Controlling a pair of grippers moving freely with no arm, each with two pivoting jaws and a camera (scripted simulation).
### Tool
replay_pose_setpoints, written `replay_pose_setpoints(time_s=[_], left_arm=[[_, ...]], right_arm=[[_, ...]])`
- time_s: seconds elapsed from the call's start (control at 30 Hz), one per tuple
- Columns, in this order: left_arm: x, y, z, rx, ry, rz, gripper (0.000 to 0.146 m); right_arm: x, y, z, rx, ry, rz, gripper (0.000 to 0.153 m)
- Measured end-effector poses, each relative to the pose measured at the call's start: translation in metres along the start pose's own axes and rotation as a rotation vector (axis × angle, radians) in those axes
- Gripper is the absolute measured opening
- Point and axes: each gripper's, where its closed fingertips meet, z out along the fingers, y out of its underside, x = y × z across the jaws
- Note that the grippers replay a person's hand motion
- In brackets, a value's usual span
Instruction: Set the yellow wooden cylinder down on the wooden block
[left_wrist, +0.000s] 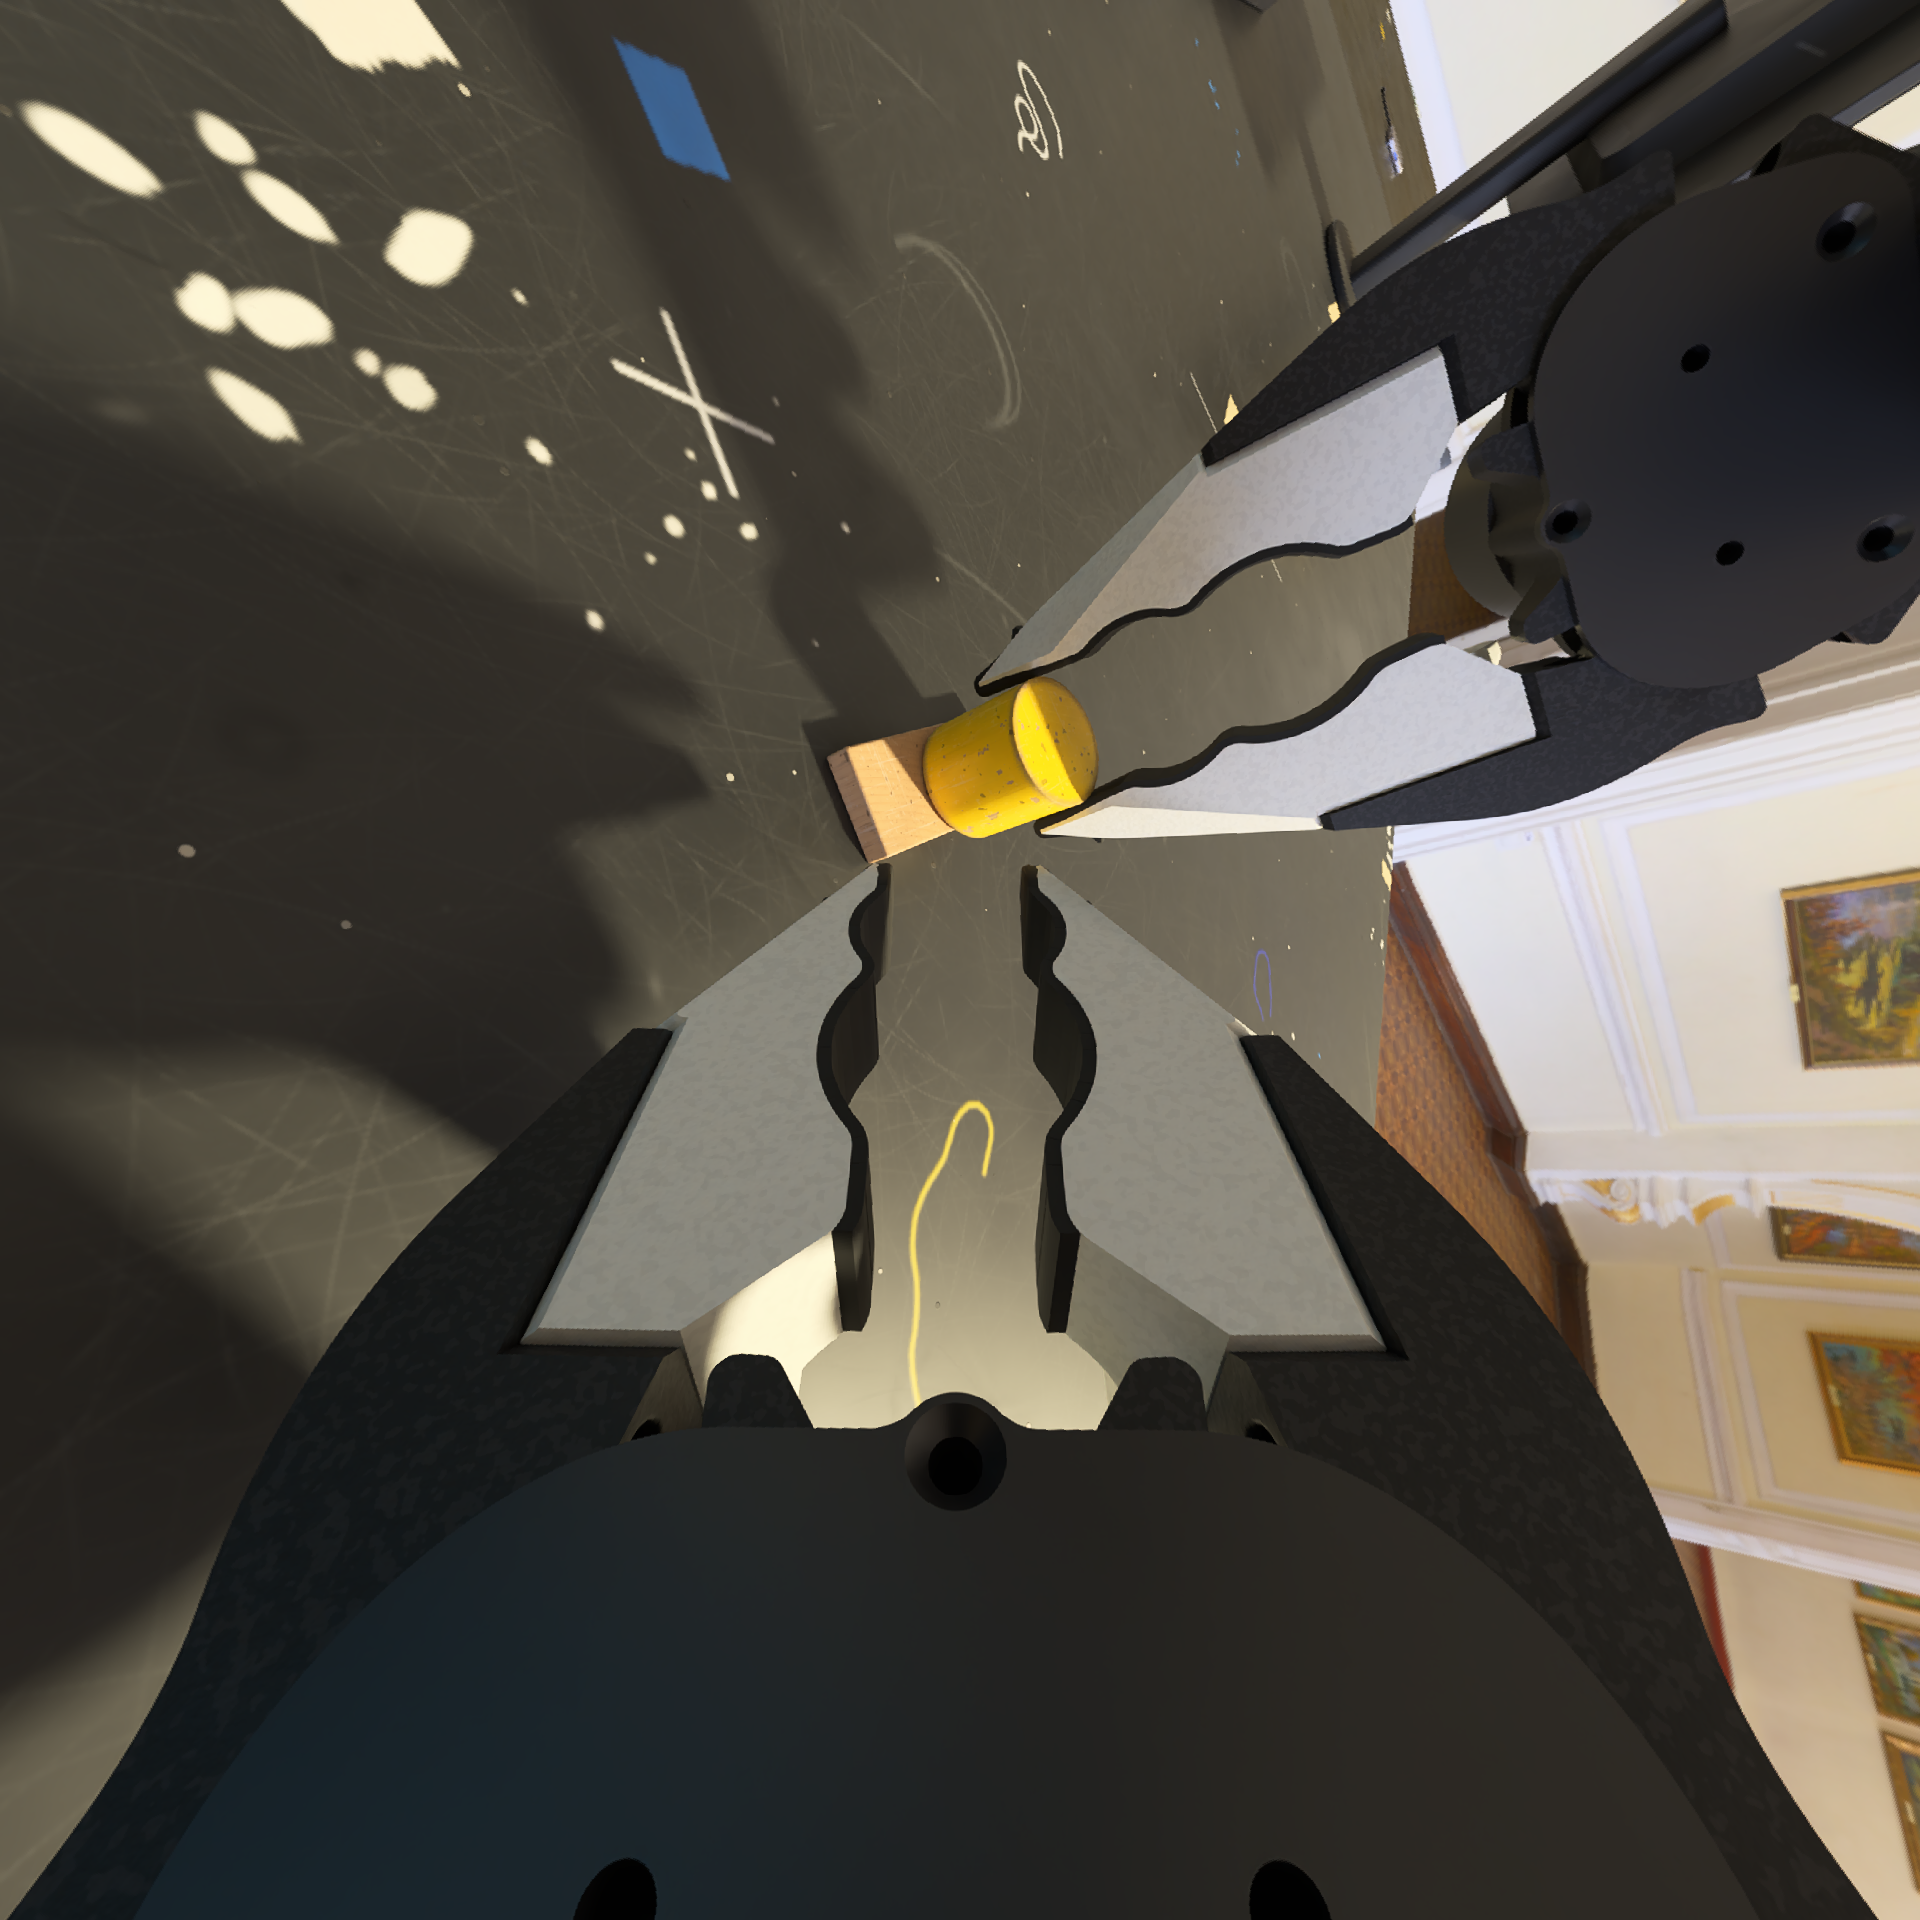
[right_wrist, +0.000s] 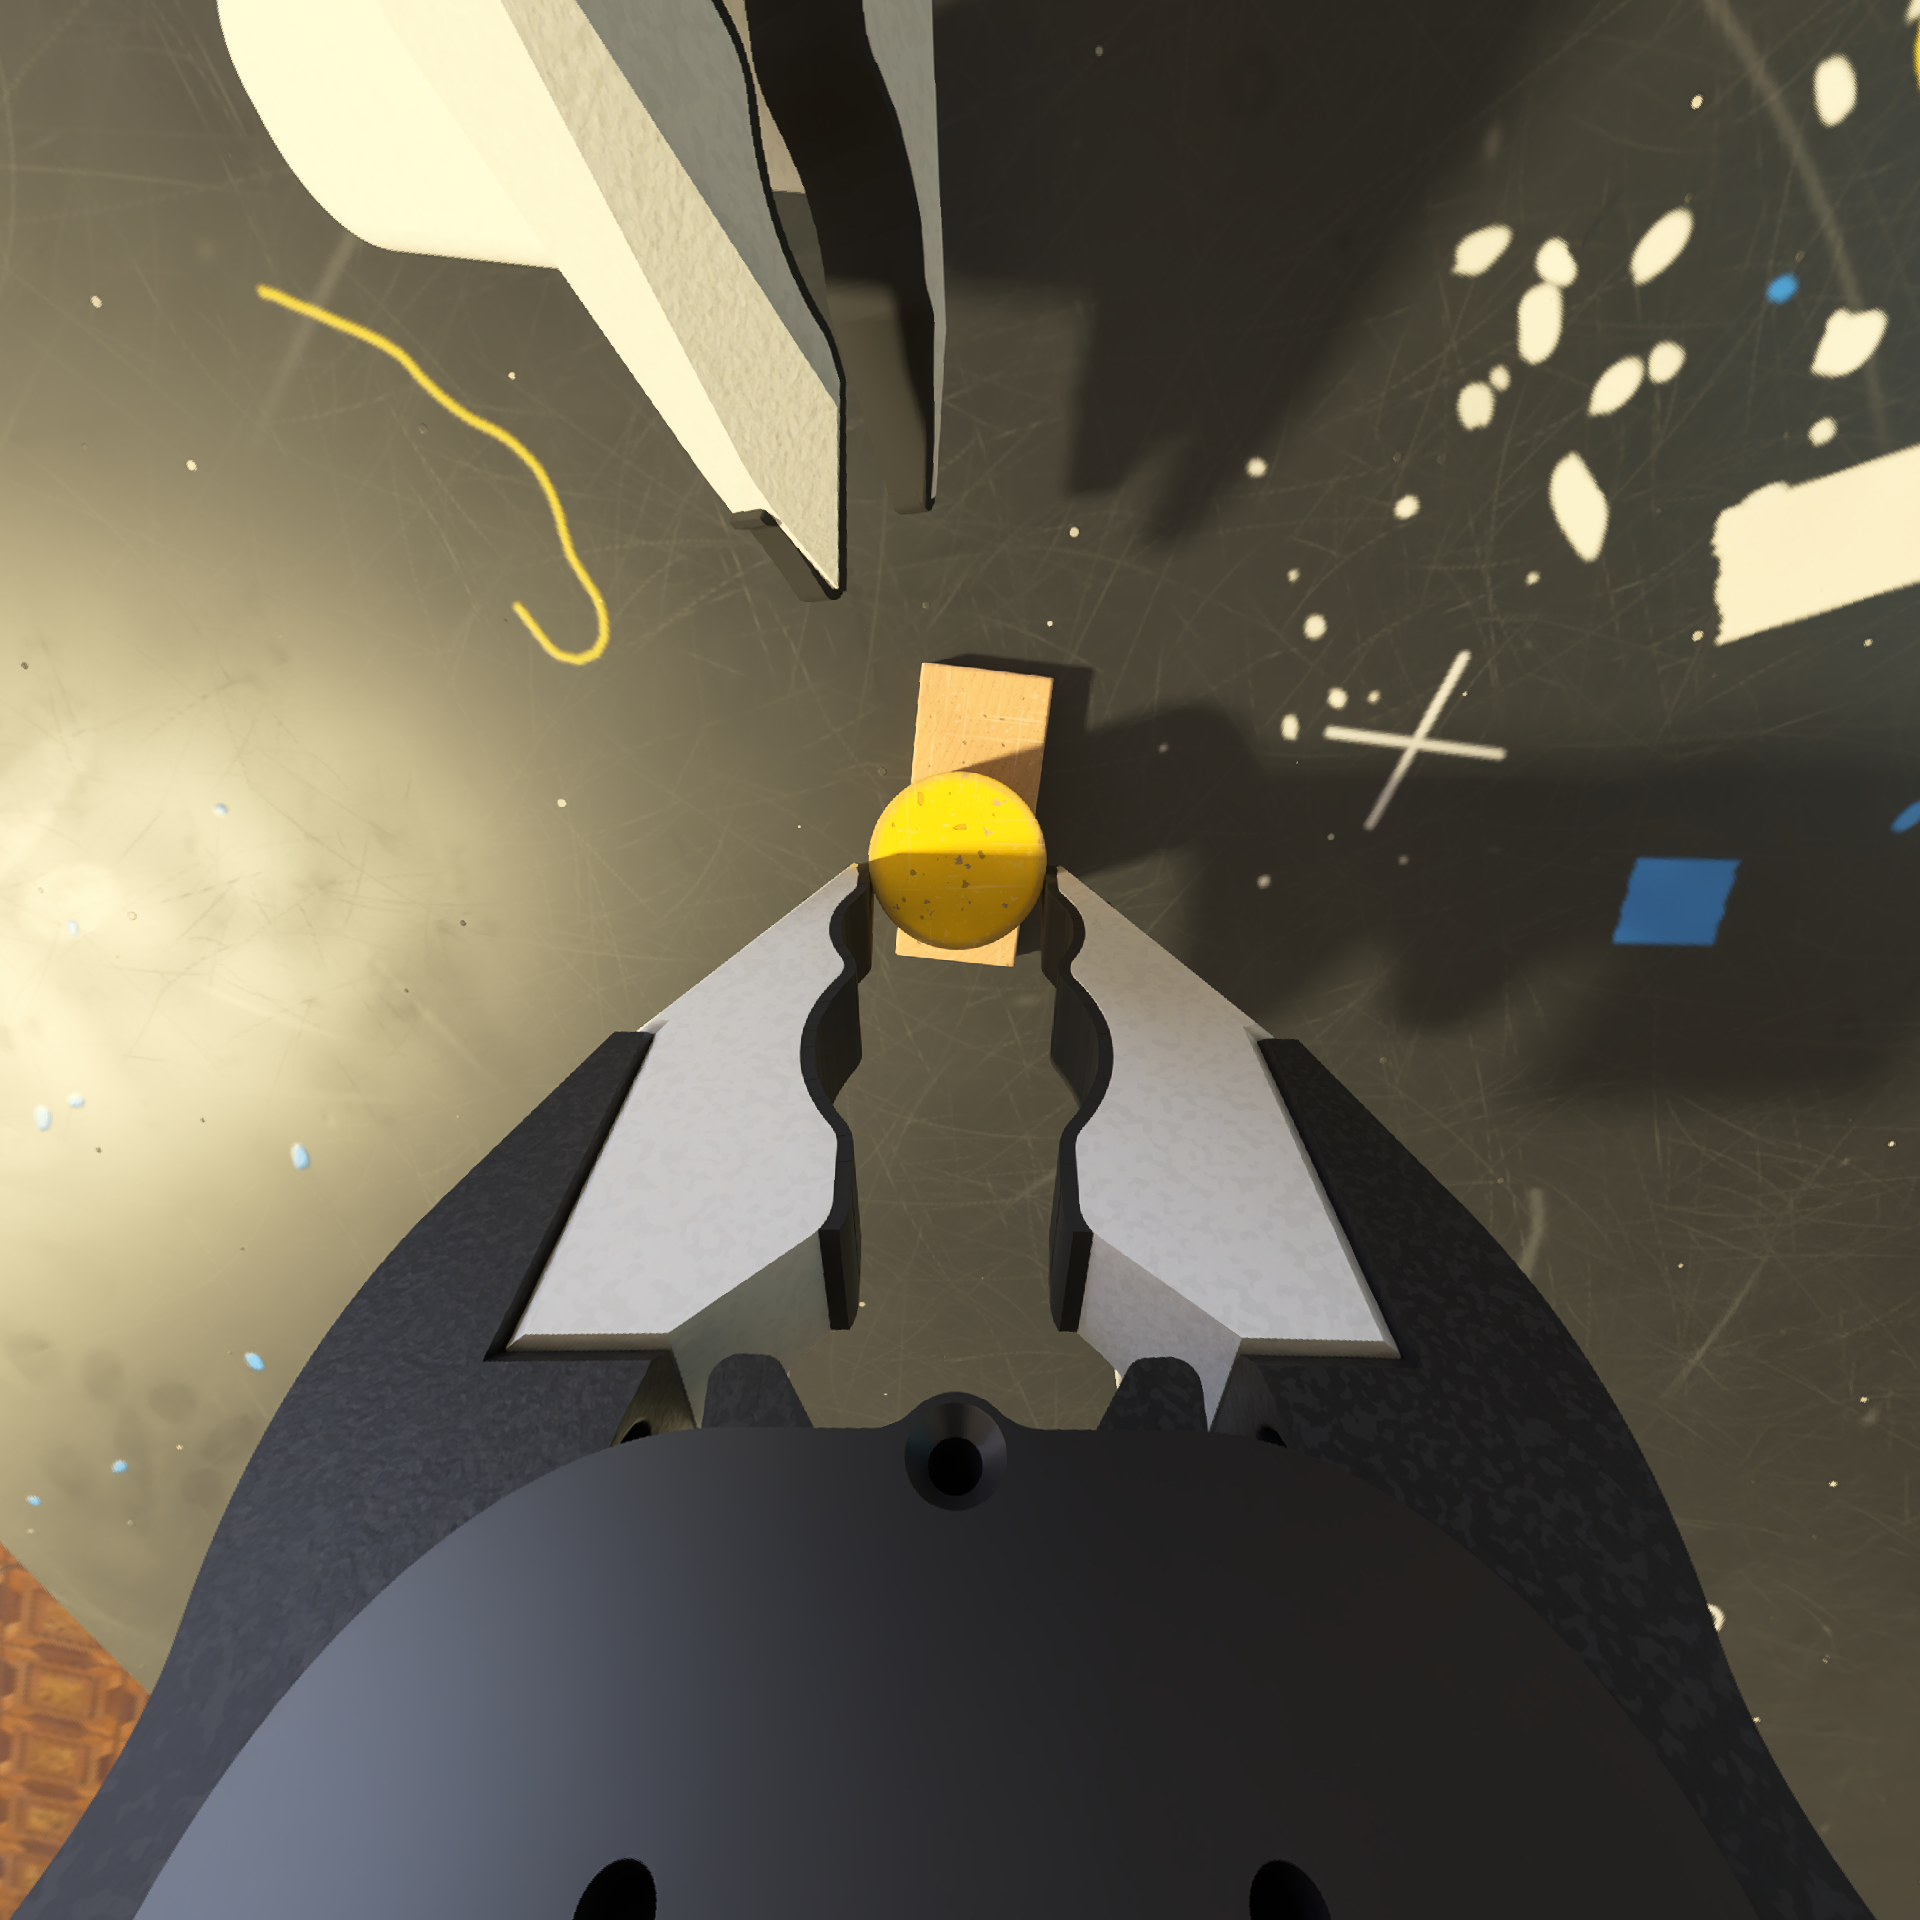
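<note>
The yellow wooden cylinder (left_wrist: 997, 764) stands upright on one end of the small wooden block (left_wrist: 883, 790), which lies flat on the dark table. My right gripper (left_wrist: 1013, 756) comes in from above, its two fingertips against the sides of the cylinder's top end. In the right wrist view I look straight down on the cylinder's round top (right_wrist: 956, 862) between my right gripper's (right_wrist: 956, 883) tips, with the block (right_wrist: 982, 717) beneath. My left gripper (left_wrist: 954, 883) is open and empty, its tips just short of the block; it also shows in the right wrist view (right_wrist: 878, 540).
The dark scratched table top (left_wrist: 416, 727) carries chalk marks, a white cross (left_wrist: 696, 405), a yellow squiggle (right_wrist: 468, 436) and a flat blue patch (right_wrist: 1675, 900). The table's edge (left_wrist: 1387, 935) lies close beside the block, with a wall of paintings beyond. A dark rail (left_wrist: 1558, 125) crosses behind the right gripper.
</note>
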Motion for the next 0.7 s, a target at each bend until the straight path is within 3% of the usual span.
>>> replay_pose_setpoints(time_s=[0.27,0.7], left_arm=[[0.0000,0.0000,-0.0003,0.001,-0.002,0.000,0.024],[0.0019,-0.0006,-0.0012,0.004,0.003,0.001,0.024]], right_arm=[[-0.0006,0.0002,0.0003,-0.028,0.044,-0.018,0.032],[0.0014,0.0000,-0.0029,-0.086,0.077,0.070,0.032]])
